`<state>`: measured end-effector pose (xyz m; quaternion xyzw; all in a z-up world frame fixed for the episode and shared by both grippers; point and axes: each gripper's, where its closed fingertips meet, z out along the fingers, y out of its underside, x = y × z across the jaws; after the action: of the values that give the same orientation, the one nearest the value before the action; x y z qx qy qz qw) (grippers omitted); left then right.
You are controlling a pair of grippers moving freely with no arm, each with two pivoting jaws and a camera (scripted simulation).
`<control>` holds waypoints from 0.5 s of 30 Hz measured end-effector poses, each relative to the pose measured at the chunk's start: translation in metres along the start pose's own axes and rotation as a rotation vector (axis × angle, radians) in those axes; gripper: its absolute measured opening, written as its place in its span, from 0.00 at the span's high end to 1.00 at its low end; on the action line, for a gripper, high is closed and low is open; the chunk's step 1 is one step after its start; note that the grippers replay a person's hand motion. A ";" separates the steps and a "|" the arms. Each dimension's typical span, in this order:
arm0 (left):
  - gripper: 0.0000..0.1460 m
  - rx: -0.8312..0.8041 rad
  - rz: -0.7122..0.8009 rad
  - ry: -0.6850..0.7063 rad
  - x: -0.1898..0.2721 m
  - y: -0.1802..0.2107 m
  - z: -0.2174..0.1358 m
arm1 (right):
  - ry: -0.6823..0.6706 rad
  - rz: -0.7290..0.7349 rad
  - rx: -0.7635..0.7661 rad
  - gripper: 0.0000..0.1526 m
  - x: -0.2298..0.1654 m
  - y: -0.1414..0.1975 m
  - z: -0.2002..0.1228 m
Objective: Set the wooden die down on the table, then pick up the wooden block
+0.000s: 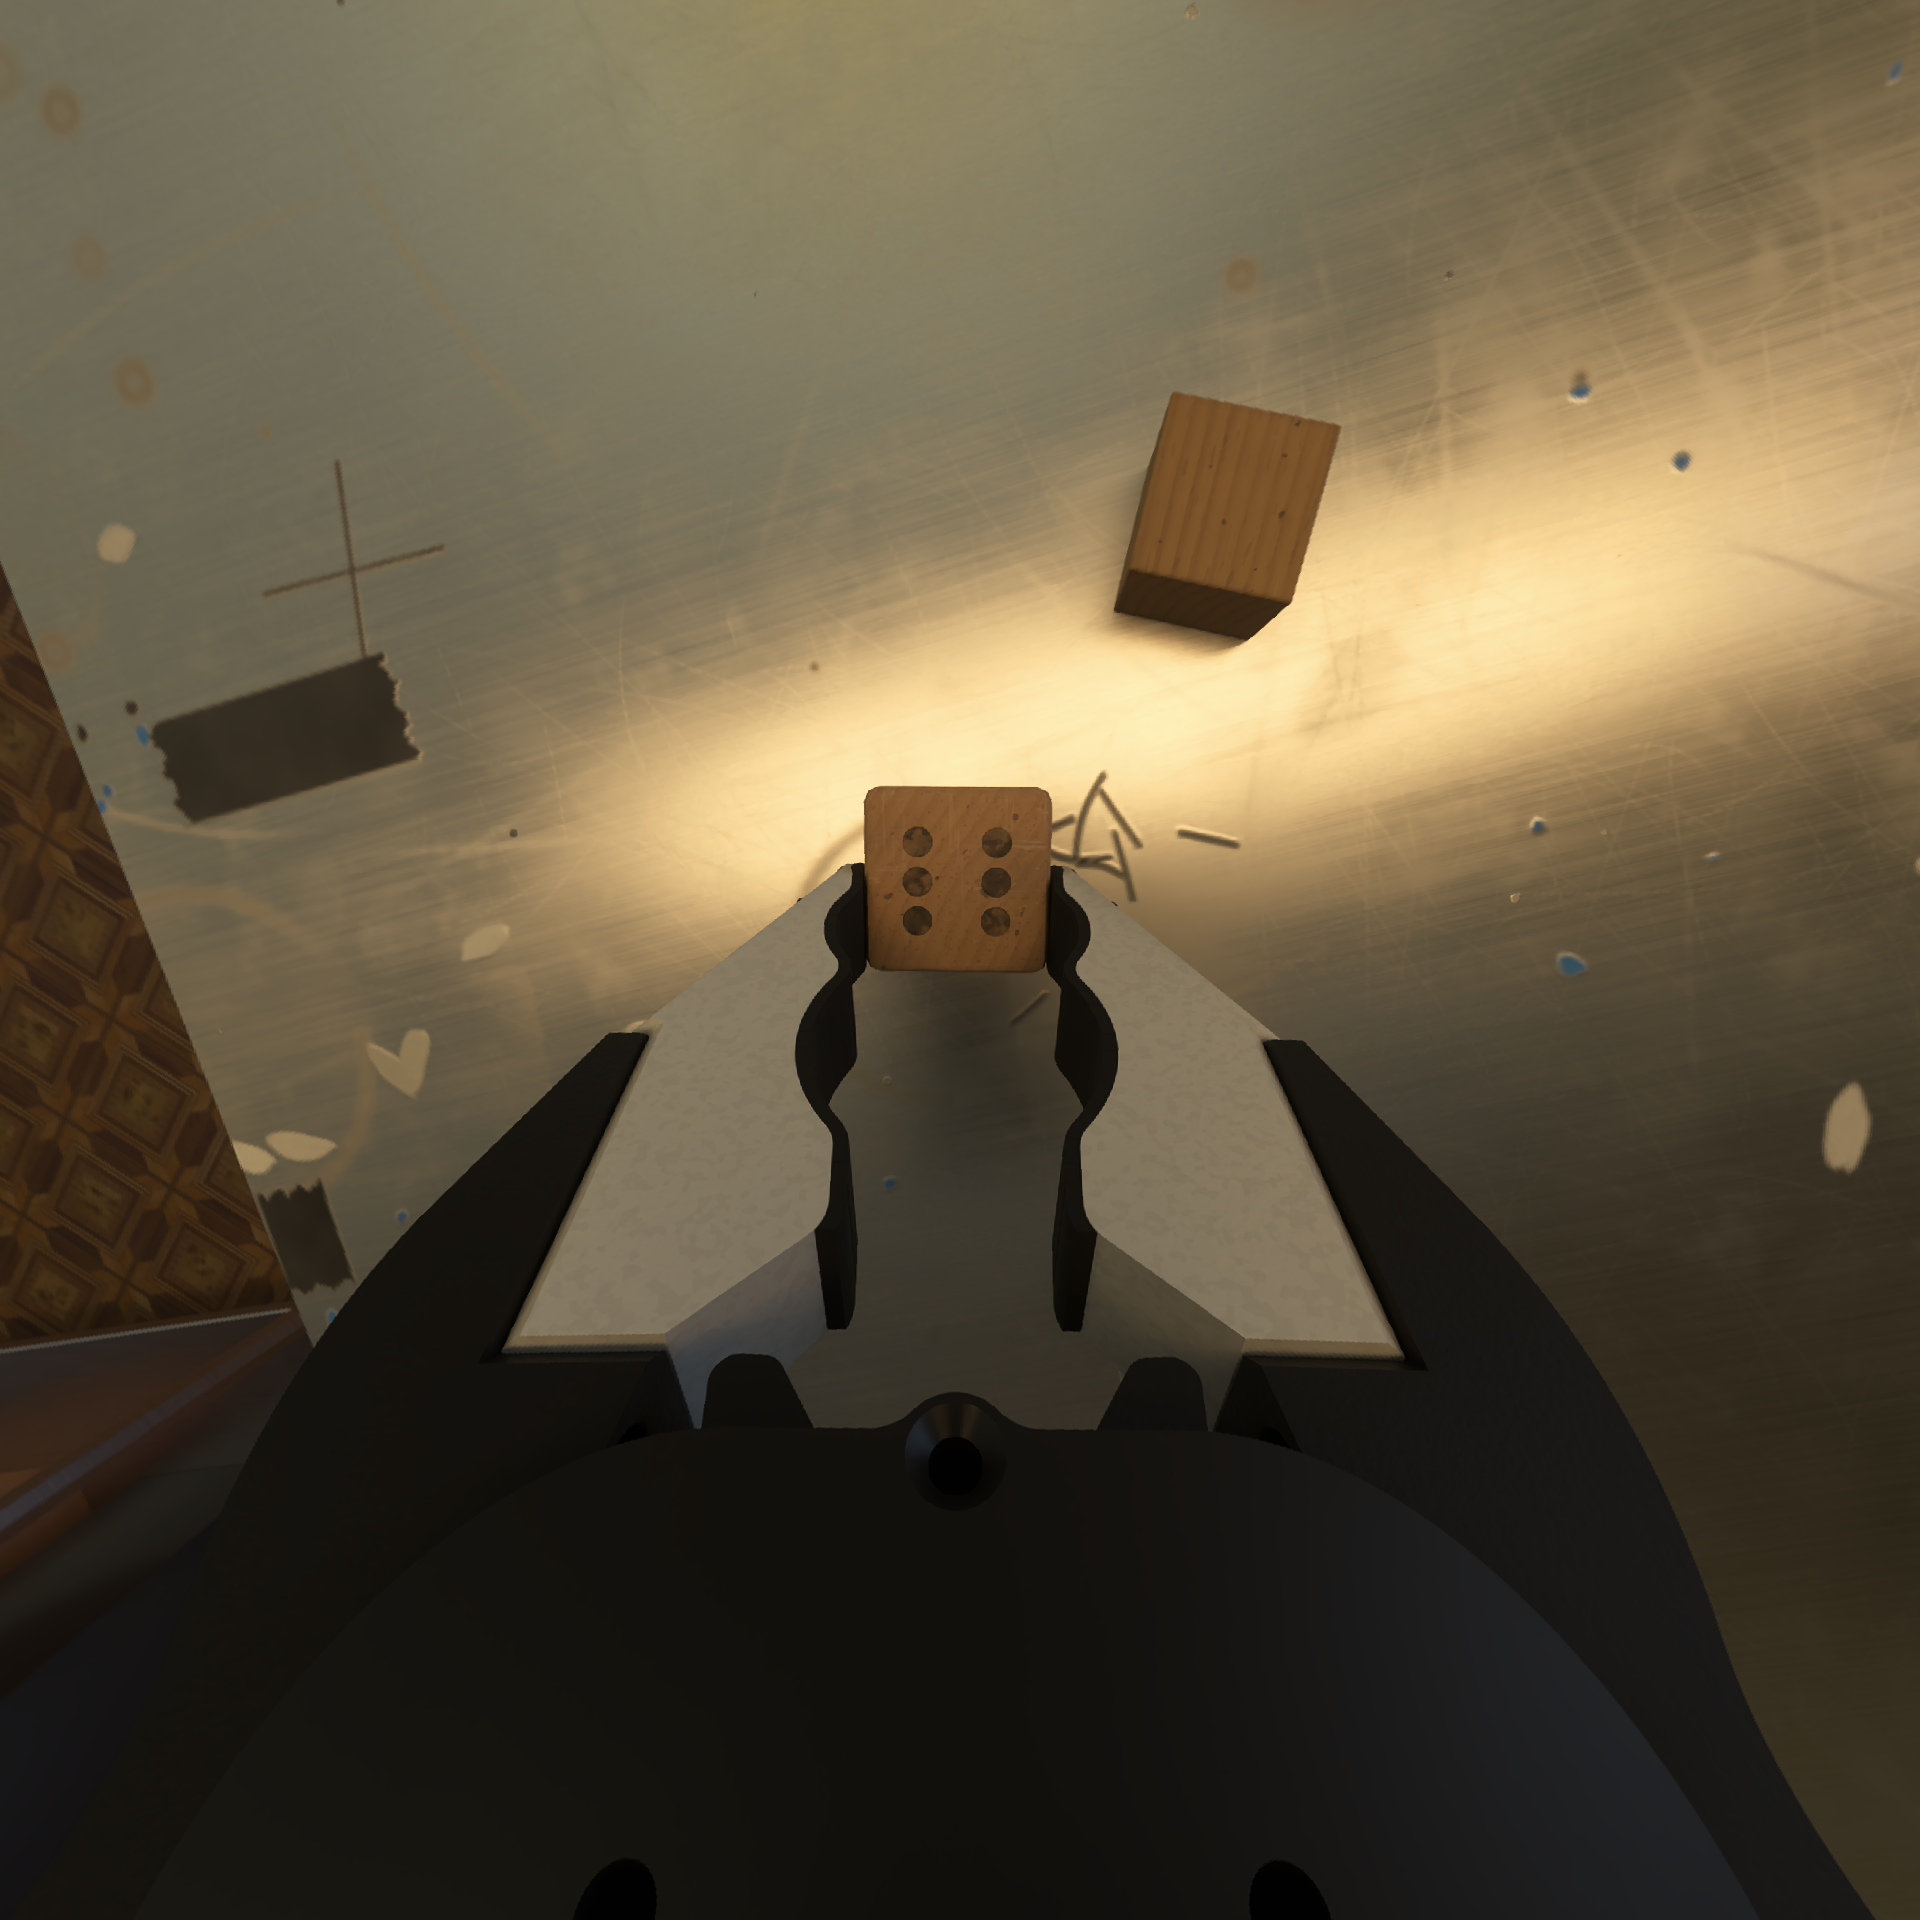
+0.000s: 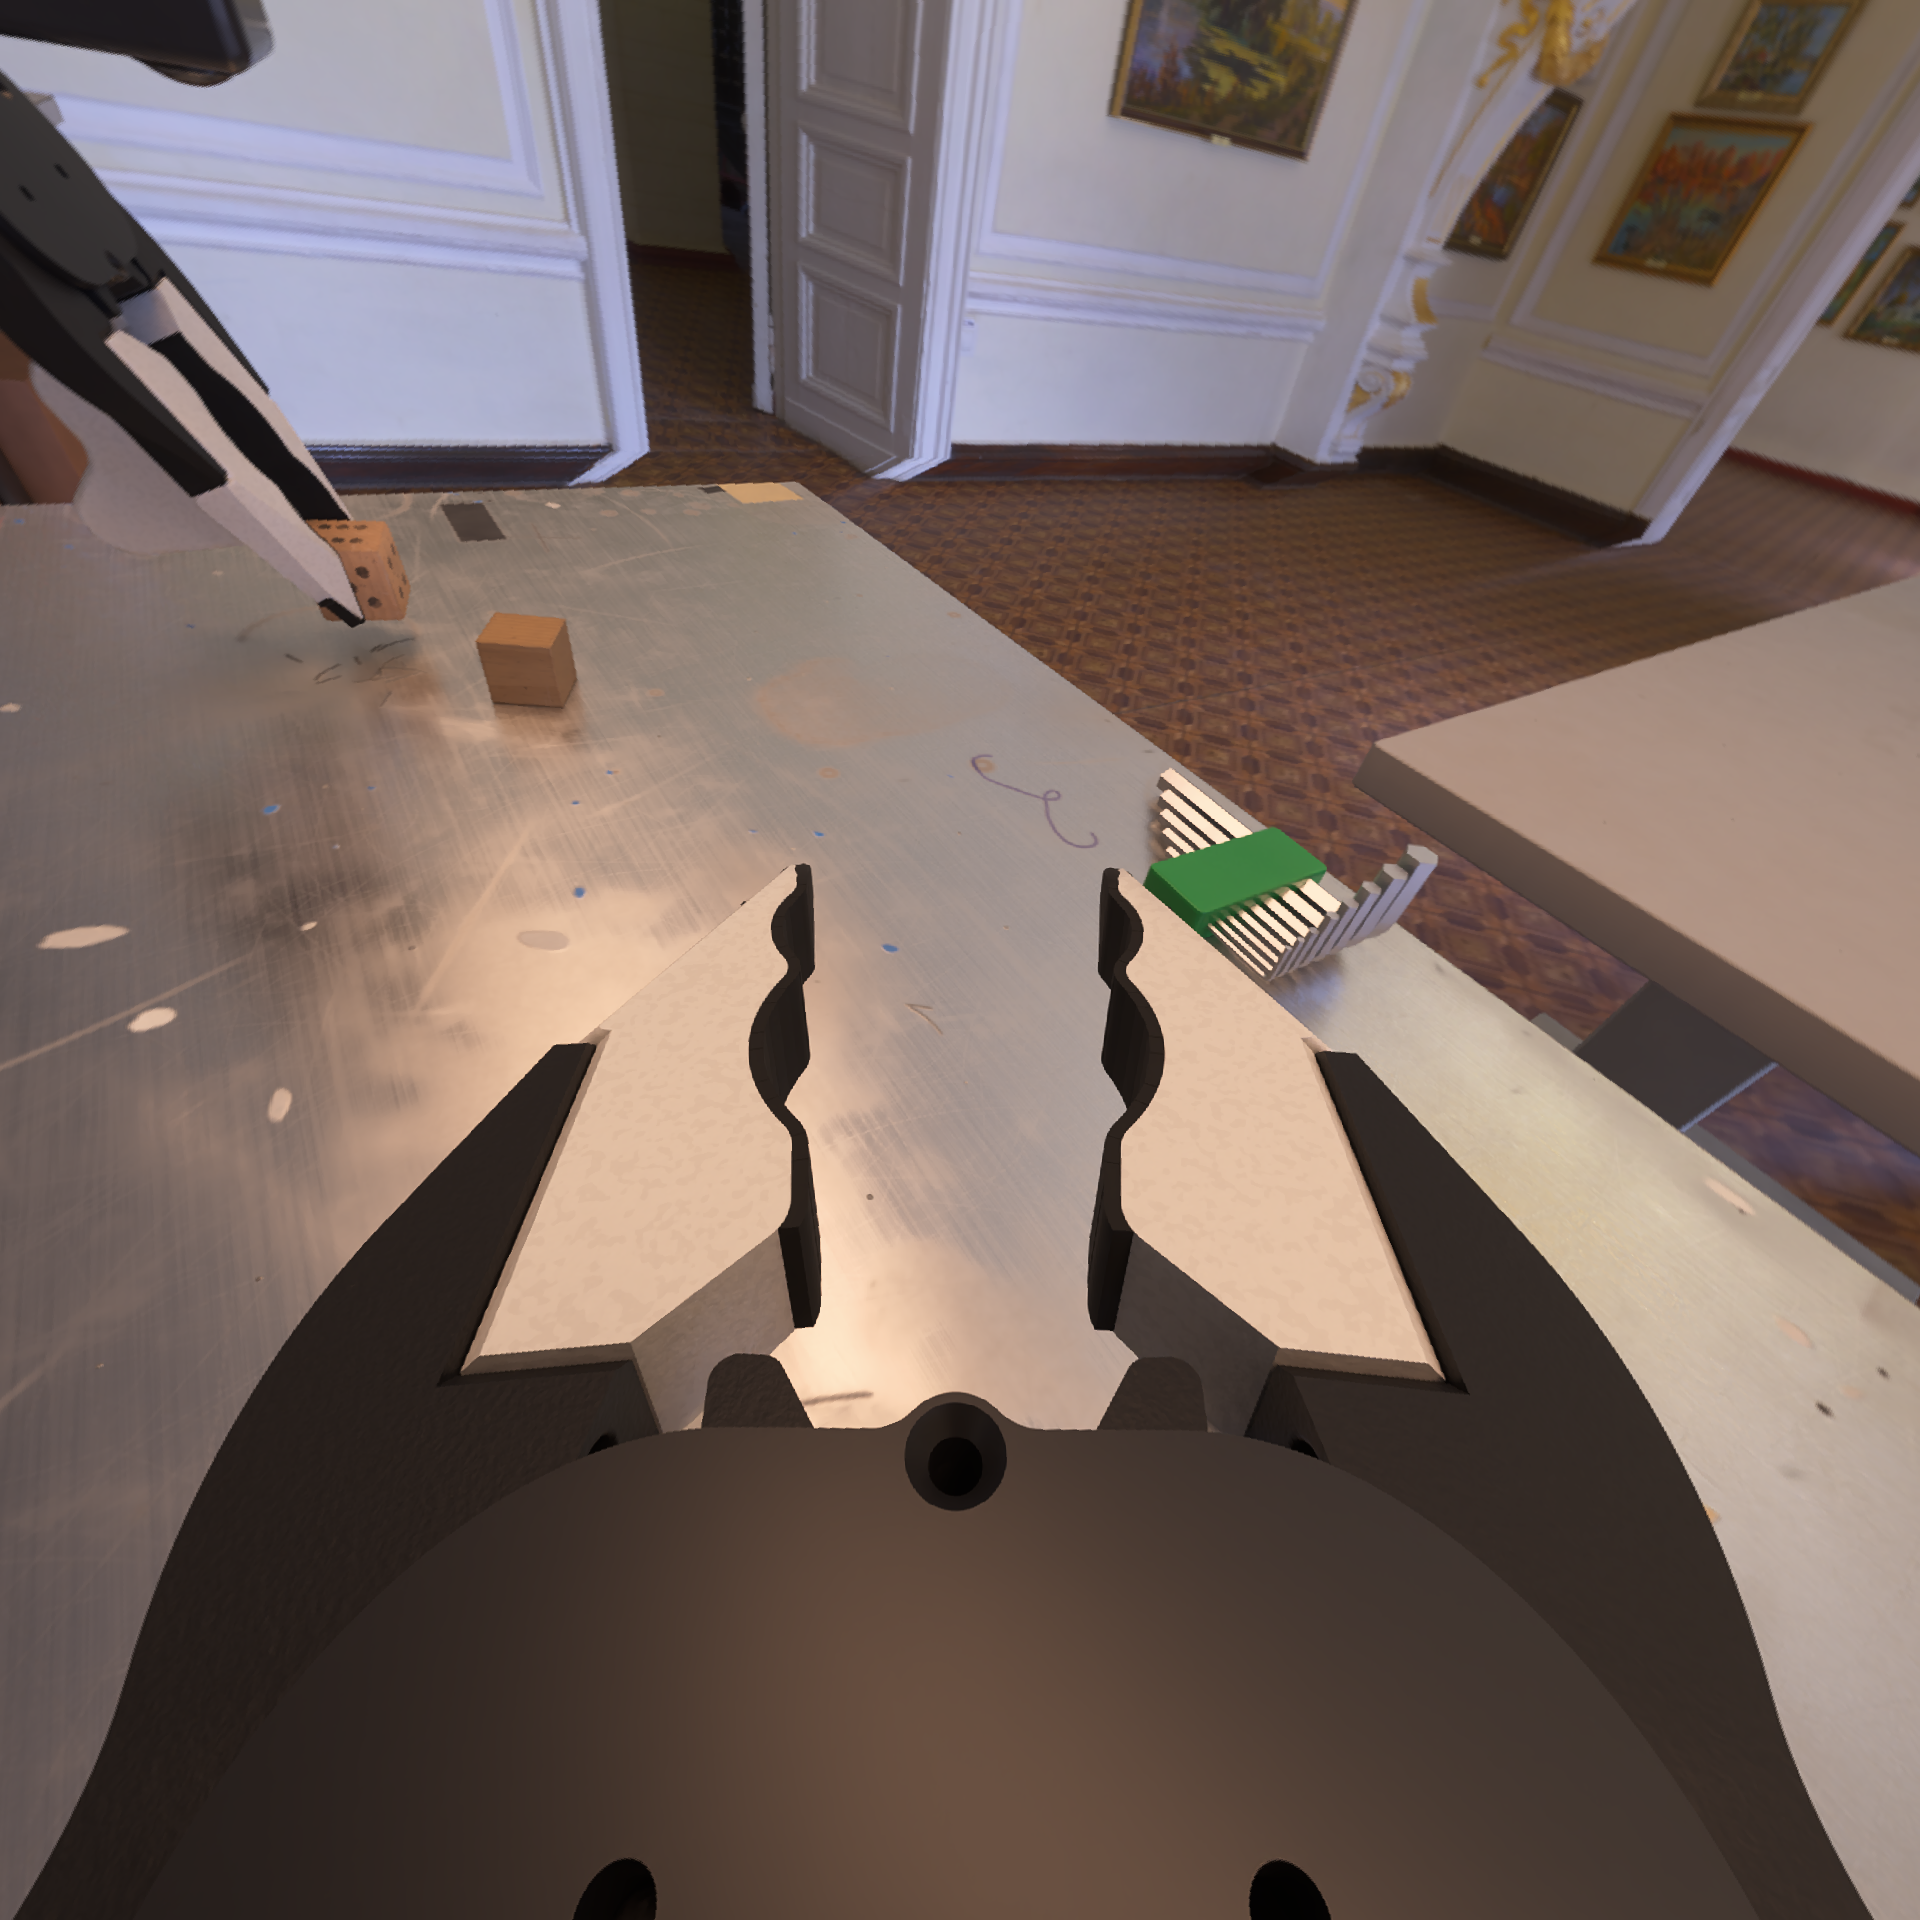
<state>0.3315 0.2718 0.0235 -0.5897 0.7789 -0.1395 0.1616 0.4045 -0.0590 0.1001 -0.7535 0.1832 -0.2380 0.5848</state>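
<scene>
My left gripper (image 1: 956, 894) is shut on the wooden die (image 1: 956, 831), its fingertips on the die's two sides and the six-pip face towards the camera. In the right wrist view the left gripper (image 2: 348, 597) holds the die (image 2: 376, 569) just above the metal table (image 2: 727, 790) at the far left. The plain wooden block (image 1: 1231, 509) lies on the table beyond and to the right of the die; it also shows in the right wrist view (image 2: 527, 657), close beside the die. My right gripper (image 2: 956, 883) is open and empty, low over the table's near part.
A green slab (image 2: 1236, 871) rests on a white ribbed rack (image 2: 1330, 930) near the table's right edge. A second table (image 2: 1714, 790) stands across a gap of patterned floor. Dark tape patches (image 1: 286, 732) mark the surface; the table's edge (image 1: 156, 1039) runs at the left.
</scene>
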 end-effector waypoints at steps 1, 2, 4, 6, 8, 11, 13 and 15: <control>0.77 0.008 0.010 -0.001 0.001 -0.001 0.000 | 0.005 0.012 -0.002 0.64 0.002 0.000 0.000; 0.77 0.009 0.021 -0.001 0.001 -0.002 0.000 | 0.008 0.024 -0.007 0.64 0.004 0.001 0.000; 0.77 0.015 0.031 -0.012 0.000 -0.003 0.001 | 0.011 0.044 -0.012 0.64 0.007 0.002 -0.001; 0.77 0.062 0.020 -0.036 -0.004 -0.009 -0.001 | 0.014 0.054 -0.005 0.64 0.008 0.001 -0.002; 0.77 0.136 0.007 -0.053 -0.009 -0.017 -0.008 | 0.012 0.056 -0.001 0.64 0.008 0.001 -0.003; 0.77 0.254 -0.010 -0.084 -0.017 -0.032 -0.025 | 0.012 0.047 -0.009 0.64 0.008 0.002 -0.002; 0.77 0.343 -0.015 -0.106 -0.021 -0.042 -0.041 | 0.008 0.039 -0.018 0.64 0.006 0.004 -0.001; 0.77 0.434 -0.010 -0.115 -0.020 -0.053 -0.061 | 0.009 0.029 -0.017 0.64 0.006 0.003 -0.001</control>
<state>0.3574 0.2783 0.1024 -0.5519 0.7173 -0.2704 0.3282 0.4090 -0.0642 0.0984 -0.7546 0.1990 -0.2312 0.5810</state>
